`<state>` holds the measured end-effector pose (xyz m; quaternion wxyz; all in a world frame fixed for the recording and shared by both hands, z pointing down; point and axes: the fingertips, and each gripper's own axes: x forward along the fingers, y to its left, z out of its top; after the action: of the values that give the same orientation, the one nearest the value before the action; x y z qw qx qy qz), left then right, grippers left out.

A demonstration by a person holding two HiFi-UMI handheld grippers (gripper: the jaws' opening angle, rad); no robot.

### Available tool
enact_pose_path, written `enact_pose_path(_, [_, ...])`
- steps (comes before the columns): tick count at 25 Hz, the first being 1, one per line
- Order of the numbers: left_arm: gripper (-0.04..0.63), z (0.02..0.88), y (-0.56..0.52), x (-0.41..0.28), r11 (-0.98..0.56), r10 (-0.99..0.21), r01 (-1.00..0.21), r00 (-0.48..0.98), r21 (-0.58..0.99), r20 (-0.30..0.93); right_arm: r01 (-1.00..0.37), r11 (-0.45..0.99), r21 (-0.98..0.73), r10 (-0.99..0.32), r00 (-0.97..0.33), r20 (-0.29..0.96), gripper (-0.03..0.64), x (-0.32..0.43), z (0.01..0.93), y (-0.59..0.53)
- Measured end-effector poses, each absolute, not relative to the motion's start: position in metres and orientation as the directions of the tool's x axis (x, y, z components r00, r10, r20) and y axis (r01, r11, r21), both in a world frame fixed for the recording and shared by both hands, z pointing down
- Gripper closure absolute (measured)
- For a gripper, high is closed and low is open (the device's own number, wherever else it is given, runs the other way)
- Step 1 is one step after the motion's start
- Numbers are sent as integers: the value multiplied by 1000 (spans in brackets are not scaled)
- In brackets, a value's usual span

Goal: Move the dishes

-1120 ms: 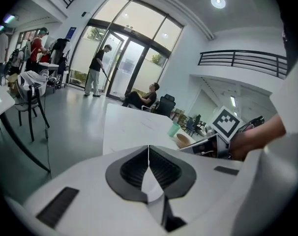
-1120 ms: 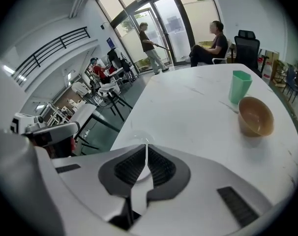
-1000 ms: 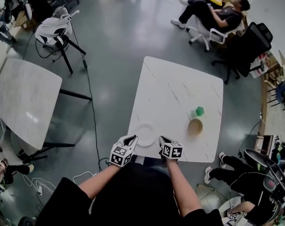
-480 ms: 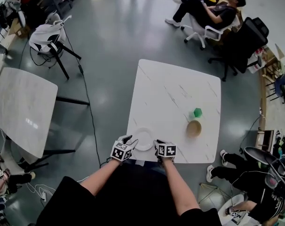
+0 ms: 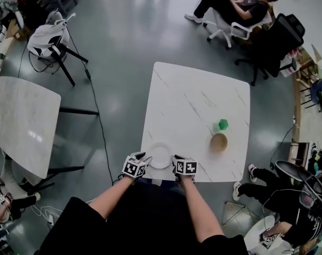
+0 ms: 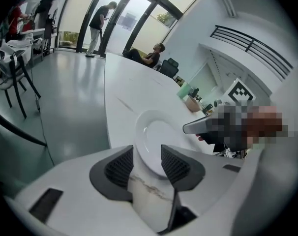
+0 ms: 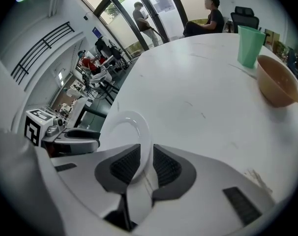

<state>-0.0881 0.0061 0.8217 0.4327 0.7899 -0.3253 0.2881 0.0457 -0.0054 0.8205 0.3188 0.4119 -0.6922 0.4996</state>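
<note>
OK — the grasp on the first dish was judged to be the step in hand. The white plate was seen on the marble surface, right at its near edge, between the two grippers. The left gripper was set at the plate's left rim and the right gripper at its right rim.

In the right gripper view the fingers were seen closed onto the rim, with the pads touching it on both sides. In the left gripper view the fingers were set wider, but the rim filled the space between the pads, so they were judged clamped as well, with less certainty. No lift could be confirmed; the plate looked seated on the surface.

A tan bowl and a green cup were seen just beside each other toward the right side of the surface, well apart from the plate. Neither was touched, and both were judged to be left for later.

Next move, as judged:
- The plate would have to be raised by both grippers together, kept level and at the same rate.
- It was held only by the rim at two opposite points — a tilt or slip could be expected if one side lagged.
- It should be lifted clear before being carried, not dragged along the near edge.
- No destination was shown, so the direction could not be told.
</note>
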Motion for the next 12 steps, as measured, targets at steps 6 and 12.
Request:
enact_pose_path(6, [425,825,4,-86,-377,-274,-767,627,519,729,-884,147,-444,-248,-467,849,523,46,826,-2])
enact_pose_path(12, [426,824,1,-83,-355,-282,-763,639,541,716,-887,146,-439,-239,-462,854,523,46,828,1])
